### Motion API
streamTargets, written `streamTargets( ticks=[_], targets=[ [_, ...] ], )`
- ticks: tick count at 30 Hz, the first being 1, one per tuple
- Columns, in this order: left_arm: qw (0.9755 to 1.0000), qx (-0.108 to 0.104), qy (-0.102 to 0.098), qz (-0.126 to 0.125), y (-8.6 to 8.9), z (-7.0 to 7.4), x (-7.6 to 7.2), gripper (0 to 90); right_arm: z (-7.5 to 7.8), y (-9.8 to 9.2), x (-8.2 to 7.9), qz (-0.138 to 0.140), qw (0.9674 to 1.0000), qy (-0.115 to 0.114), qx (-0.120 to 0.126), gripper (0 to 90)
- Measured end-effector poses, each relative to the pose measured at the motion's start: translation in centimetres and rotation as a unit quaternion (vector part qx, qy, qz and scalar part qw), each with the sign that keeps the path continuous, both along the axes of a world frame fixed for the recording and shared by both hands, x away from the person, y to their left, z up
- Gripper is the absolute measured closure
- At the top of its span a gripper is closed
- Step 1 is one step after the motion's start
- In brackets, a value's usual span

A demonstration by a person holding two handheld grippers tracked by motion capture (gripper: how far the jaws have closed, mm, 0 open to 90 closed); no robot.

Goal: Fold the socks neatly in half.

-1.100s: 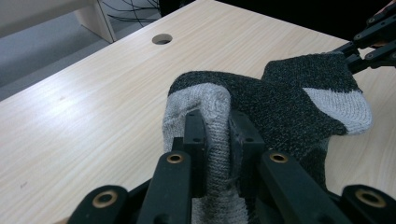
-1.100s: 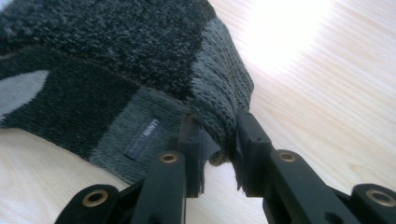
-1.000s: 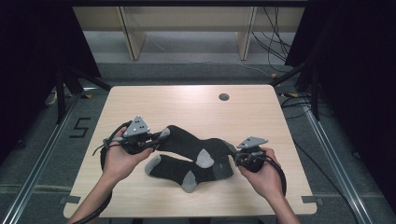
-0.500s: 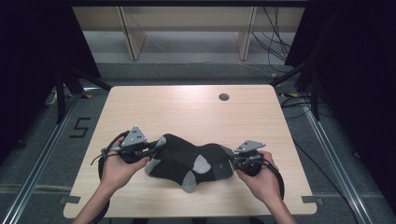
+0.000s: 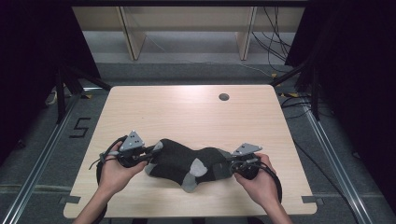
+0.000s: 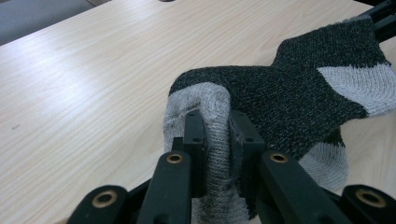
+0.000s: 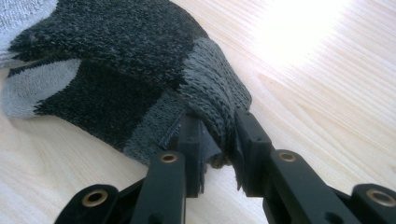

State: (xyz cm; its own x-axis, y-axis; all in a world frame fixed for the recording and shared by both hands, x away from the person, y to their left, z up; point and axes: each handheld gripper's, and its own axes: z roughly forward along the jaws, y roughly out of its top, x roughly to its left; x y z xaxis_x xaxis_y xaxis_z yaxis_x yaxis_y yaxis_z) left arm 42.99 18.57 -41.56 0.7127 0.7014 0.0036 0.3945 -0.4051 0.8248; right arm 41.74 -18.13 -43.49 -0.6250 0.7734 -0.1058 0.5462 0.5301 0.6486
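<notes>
My left claw (image 6: 216,140) is clamped on the grey toe end of the sock (image 6: 299,93), the knit bunched up between both pads. My right claw (image 7: 217,140) is pinched on the sock's grey cuff at the other end, fabric squeezed in there too. In the high view the sock (image 5: 187,161) lies crumpled across the near part of the desk (image 5: 187,112), slung between my left claw (image 5: 148,151) and my right claw (image 5: 232,163), dark body with pale grey heel patches showing. There looks to be a second layer of sock underneath, but I can't tell for sure how the two lie. My hands sit low at the desk's near edge, cables looping off each wrist. Around the work, the wood is bare save a small round hole (image 5: 223,97) far off toward the back right, well apart from the sock. Past the desk, shelf legs (image 5: 133,37) and loose wires (image 5: 275,32) on the floor, nothing in my way.
</notes>
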Motion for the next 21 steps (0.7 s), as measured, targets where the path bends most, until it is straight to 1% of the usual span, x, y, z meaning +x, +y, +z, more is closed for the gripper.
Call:
streamTargets(
  ticks=[1,3,5,6,7,8,9,10,11,13,14,15,16,17,18,19,20,21],
  targets=[
    [1.0000,-0.001,0.000,0.001,0.0,-0.2,0.0,78.8,0.0,0.1,-0.1,-0.006,1.0000,0.007,0.003,75.4],
    [1.0000,0.003,0.004,0.004,0.1,-0.5,-0.1,78.8,-0.3,0.2,0.0,-0.003,1.0000,0.005,-0.003,75.4],
    [0.9999,0.001,0.008,0.010,0.0,-0.9,-0.3,78.8,-0.6,0.3,0.1,0.003,1.0000,0.002,-0.009,75.4],
    [0.9999,0.008,0.008,0.007,0.1,-1.1,-0.3,78.8,-0.7,0.4,0.0,-0.002,0.9999,0.009,-0.007,75.4],
    [0.9999,0.007,0.010,0.008,0.1,-1.3,-0.4,78.8,-0.8,0.5,0.0,0.002,0.9999,0.008,-0.011,75.3],
    [0.9998,0.013,0.011,0.011,0.2,-1.4,-0.5,78.8,-0.9,0.6,-0.1,0.003,0.9999,0.005,-0.014,75.3],
    [0.9998,0.005,0.010,0.015,0.2,-1.6,-0.5,78.8,-1.0,0.7,-0.1,0.004,0.9999,0.007,-0.015,75.3],
    [0.9998,0.012,0.010,0.014,0.4,-1.6,-0.5,78.8,-1.1,0.9,-0.2,0.005,0.9998,0.007,-0.016,75.3],
    [0.9999,0.008,0.009,0.012,0.4,-1.7,-0.6,78.7,-1.1,0.9,-0.2,0.011,0.9997,0.002,-0.022,75.3],
    [0.9998,0.009,0.009,0.014,0.6,-1.8,-0.7,78.8,-1.1,1.2,-0.3,0.006,0.9997,0.004,-0.021,75.4],
    [0.9997,0.013,0.010,0.019,0.6,-1.9,-0.8,78.8,-1.1,1.3,-0.4,0.008,0.9997,0.005,-0.022,75.4],
    [0.9997,0.009,0.009,0.019,0.6,-2.1,-0.8,78.7,-1.1,1.4,-0.4,0.010,0.9997,0.004,-0.023,75.3],
    [0.9997,0.014,0.012,0.018,0.6,-2.1,-0.9,78.8,-1.1,1.4,-0.5,0.012,0.9995,0.004,-0.028,75.3],
    [0.9997,0.011,0.010,0.017,0.6,-2.2,-0.9,78.8,-1.1,1.5,-0.5,0.010,0.9994,0.003,-0.032,75.4],
    [0.9996,0.019,0.011,0.018,0.5,-2.3,-1.1,78.8,-1.1,1.5,-0.5,0.016,0.9992,-0.002,-0.037,75.4],
    [0.9996,0.021,0.010,0.016,0.6,-2.4,-1.1,78.8,-1.1,1.6,-0.6,0.010,0.9994,0.003,-0.032,75.3],
    [0.9995,0.023,0.014,0.018,0.6,-2.5,-1.2,78.7,-1.1,1.6,-0.7,0.011,0.9994,0.001,-0.034,75.4],
    [0.9995,0.022,0.012,0.017,0.6,-2.7,-1.1,78.7,-1.1,1.6,-0.7,0.012,0.9993,0.001,-0.035,75.3]
  ],
)
